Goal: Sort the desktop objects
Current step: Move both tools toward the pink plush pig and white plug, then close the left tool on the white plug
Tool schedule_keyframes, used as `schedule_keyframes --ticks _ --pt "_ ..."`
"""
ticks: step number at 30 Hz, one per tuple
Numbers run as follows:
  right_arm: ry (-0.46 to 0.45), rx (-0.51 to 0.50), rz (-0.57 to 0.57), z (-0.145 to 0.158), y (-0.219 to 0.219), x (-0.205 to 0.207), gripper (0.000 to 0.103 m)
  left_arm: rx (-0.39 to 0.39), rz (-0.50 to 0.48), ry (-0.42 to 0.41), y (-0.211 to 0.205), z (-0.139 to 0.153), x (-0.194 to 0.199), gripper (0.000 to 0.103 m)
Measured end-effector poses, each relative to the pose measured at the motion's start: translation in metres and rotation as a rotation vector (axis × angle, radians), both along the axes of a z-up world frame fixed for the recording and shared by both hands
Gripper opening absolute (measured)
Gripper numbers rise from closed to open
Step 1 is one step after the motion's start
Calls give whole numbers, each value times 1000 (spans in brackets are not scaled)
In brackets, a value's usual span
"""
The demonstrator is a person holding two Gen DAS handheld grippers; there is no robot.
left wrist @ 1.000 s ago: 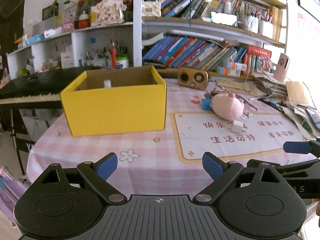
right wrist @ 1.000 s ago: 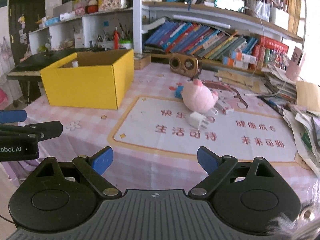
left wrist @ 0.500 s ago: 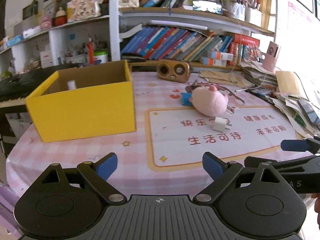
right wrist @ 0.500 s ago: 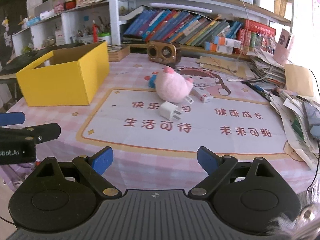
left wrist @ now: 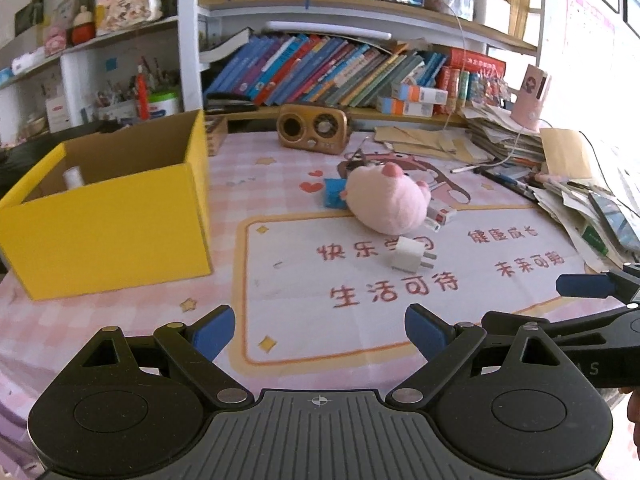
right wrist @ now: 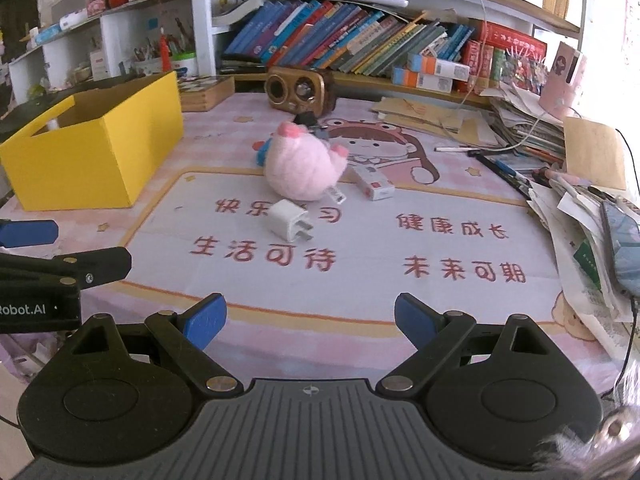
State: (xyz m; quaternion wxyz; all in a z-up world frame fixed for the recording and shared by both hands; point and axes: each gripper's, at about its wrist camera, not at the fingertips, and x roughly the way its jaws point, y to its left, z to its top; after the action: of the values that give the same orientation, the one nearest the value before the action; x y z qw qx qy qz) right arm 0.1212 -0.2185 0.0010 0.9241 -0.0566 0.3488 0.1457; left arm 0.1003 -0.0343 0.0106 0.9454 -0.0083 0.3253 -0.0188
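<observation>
Both of your hand-held grippers, the left hand-held gripper (left wrist: 319, 332) and the right hand-held gripper (right wrist: 308, 322), are spread wide and empty. The white charger plug (right wrist: 289, 225) lies on the worktop (right wrist: 360, 292) ahead of the right one, just left of its centre line, with the pink plush (right wrist: 304, 170) beyond it. Straddle the plug's flat sides, clear of the prongs, before squeezing. The yellow box (left wrist: 108, 216) waits ahead of your left one, off to its left.

Both views look forward and downward along their own blue-tipped jaws from just off the tabletop's (left wrist: 120, 320) near edge toward the bookshelf (right wrist: 360, 44) behind its far edge. The left wrist view sits nearer the yellow box (left wrist: 108, 216) at the left edge; the right wrist view sits further right. Both share the box, pink plush (left wrist: 386, 202), white charger (right wrist: 288, 224) and wooden speaker (left wrist: 312, 128), at middle range.
</observation>
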Motion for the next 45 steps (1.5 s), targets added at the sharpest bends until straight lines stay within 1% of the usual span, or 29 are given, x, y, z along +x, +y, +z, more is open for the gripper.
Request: schedule_keyframes --ticks 7,21,27,33,34,35,38,43,45 --pt "-1 9 -9 2 -17 24 91 11 -20 -13 -19 4 22 94" --pt "10 36 34 2 -45 60 91 17 4 21 -50 6 47 94" --pt "12 46 40 3 -60 76 91 13 -3 66 -67 2 63 92" --pt "8 63 18 1 -77 93 90 60 1 104 -82 -5 79 92" --pt "8 66 18 1 -79 96 90 63 -1 107 -84 -6 81 91" --pt "10 69 18 0 -80 98 89 65 -9 111 -86 -7 84 88" --pt "17 69 17 -1 -83 105 89 70 -17 133 -90 -13 94 82" --pt "16 77 19 -3 -85 119 89 78 -20 147 -93 -20 108 80" --pt "21 75 25 -5 -86 124 89 83 -30 154 -96 -23 114 72"
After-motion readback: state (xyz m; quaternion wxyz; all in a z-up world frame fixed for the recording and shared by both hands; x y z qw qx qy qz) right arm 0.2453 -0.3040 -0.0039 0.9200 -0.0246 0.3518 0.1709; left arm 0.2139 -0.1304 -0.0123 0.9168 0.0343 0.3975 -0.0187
